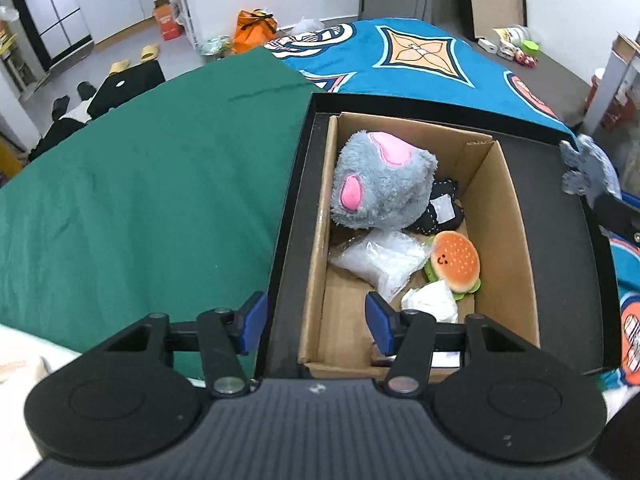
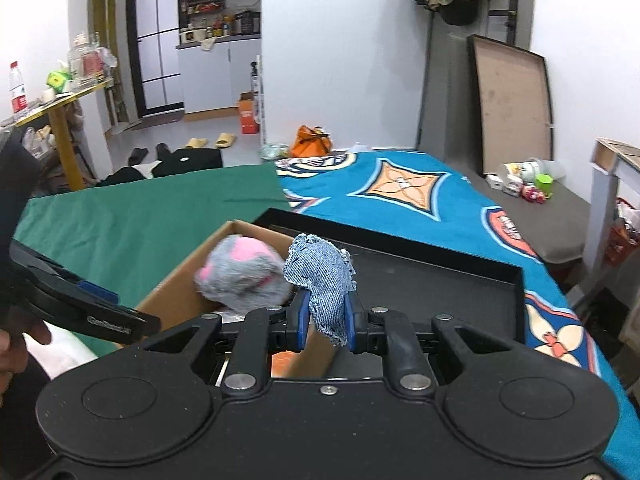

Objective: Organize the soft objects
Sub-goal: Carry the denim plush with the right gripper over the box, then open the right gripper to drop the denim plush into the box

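Note:
A cardboard box (image 1: 504,216) sits in a black tray (image 1: 560,200) on the bed. In the box lie a grey and pink plush (image 1: 380,180), a burger plush (image 1: 456,262), a clear plastic bag (image 1: 380,260), a white wad (image 1: 432,300) and a black item (image 1: 444,204). My left gripper (image 1: 316,322) is open and empty over the box's near left wall. My right gripper (image 2: 326,322) is shut on a denim scrap (image 2: 324,276), held above the box's right wall (image 2: 316,344); the scrap also shows at the right edge of the left wrist view (image 1: 588,164). The grey plush (image 2: 244,276) lies just left of it.
A green cloth (image 1: 140,192) covers the bed's left, a blue patterned blanket (image 1: 420,56) the far and right side. The left gripper (image 2: 80,304) shows at the left of the right wrist view. Slippers, an orange bag (image 2: 312,142) and clutter lie on the floor.

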The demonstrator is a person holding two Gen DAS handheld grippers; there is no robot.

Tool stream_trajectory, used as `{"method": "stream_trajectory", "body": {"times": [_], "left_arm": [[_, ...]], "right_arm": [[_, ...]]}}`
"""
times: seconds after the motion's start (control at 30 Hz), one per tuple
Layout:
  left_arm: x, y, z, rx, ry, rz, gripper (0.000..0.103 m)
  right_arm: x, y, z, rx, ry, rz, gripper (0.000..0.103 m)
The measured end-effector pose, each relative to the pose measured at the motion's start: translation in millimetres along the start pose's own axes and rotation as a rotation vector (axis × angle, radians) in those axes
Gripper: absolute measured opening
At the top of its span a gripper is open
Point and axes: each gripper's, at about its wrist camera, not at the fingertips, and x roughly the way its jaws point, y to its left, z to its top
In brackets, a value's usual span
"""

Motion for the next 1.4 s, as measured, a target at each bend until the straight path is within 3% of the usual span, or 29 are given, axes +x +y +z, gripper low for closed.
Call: {"method": "stream_trajectory", "body": {"times": [0.33,0.6,0.83,0.93,1.0,1.03,1.23,1.4], "left_arm": [[22.7,19.6,-8.8,-0.054,0.076,-0.078,0.028],[30.3,27.9,-11.4,-0.086,0.089,-0.118,0.011],[31.5,32.1,-12.2,-0.108,0.080,-0.134,0.011],[31.8,34.4,-12.0,-0.114,0.085,-0.153,0.011],[32.9,35.9,-11.8,-0.118,0.091,-0.160,0.011],[33.0,36.2,-11.8,-0.118,0.092,-0.160,0.011],[35.1,37.5,-9.8,-0.119,0.114,-0.180,0.013],[28.6,34.2,-7.6,-0.105,0.099,-0.165,0.017]], "right_arm": [[6.7,37.8,7.5,0.002,0.025,0.079,0.018],[17.2,55.6,12.4,0.029,0.056,0.138,0.018],[29.0,62.1,16.5,0.127,0.101,0.248,0.019],[35.8,60.8,18.1,0.196,0.126,0.295,0.029],[41.1,59.3,18.0,0.250,0.146,0.332,0.043],[42.7,58.9,17.5,0.271,0.156,0.343,0.044],[37.8,51.2,9.8,0.308,0.162,0.288,0.044],[23.8,35.8,4.5,0.342,0.148,0.241,0.055]]}}
